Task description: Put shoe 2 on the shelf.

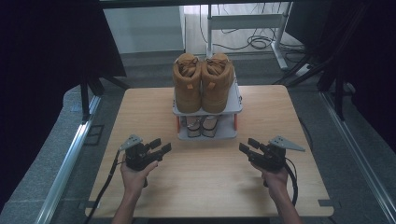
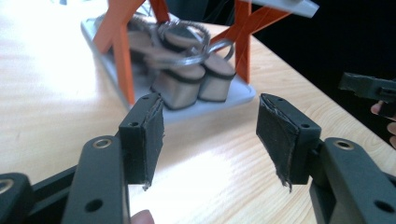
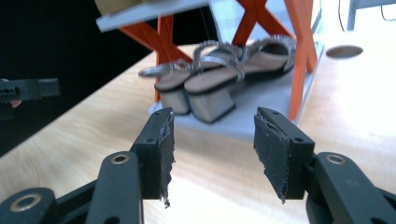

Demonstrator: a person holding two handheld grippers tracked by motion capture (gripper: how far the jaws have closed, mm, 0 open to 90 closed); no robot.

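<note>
- Both claws point at the heeled sandals [image 1: 201, 126] on the bottom shelf of the small shoe rack [image 1: 236, 103], which stands at the middle far part of the desk [image 1: 140, 107]; a pair of tan boots [image 1: 203, 81] sits on the top shelf.
- The left claw [image 1: 159, 148] stands well open with nothing between its pads [image 2: 152, 140]; bare desk shows through the gap in the left gripper view.
- The right claw [image 1: 248, 147] is likewise spread wide and empty, its pads [image 3: 273, 151] apart over wood in the right gripper view.
- Pose: each hand comes in from the near edge, left hand [image 1: 135, 175] and right hand [image 1: 275, 177] gripping the tool bodies low over the desk, the claws angled inward toward the rack's front, well short of it.
- Risk: the orange cross-braced legs [image 3: 299, 51] flank the sandals closely; a claw entering off-line would likely strike a leg and shove the light rack back, perhaps toppling the boots.
- Risk: the thin metallic straps [image 3: 224, 51] loop loosely, so a pad could snag one and drag both sandals together.
- Risk: the heels [image 2: 182, 91] seem to sit right beside one another, though the blur there makes it hard to be sure; pinching one cleanly may nudge its neighbour off the shelf edge.
</note>
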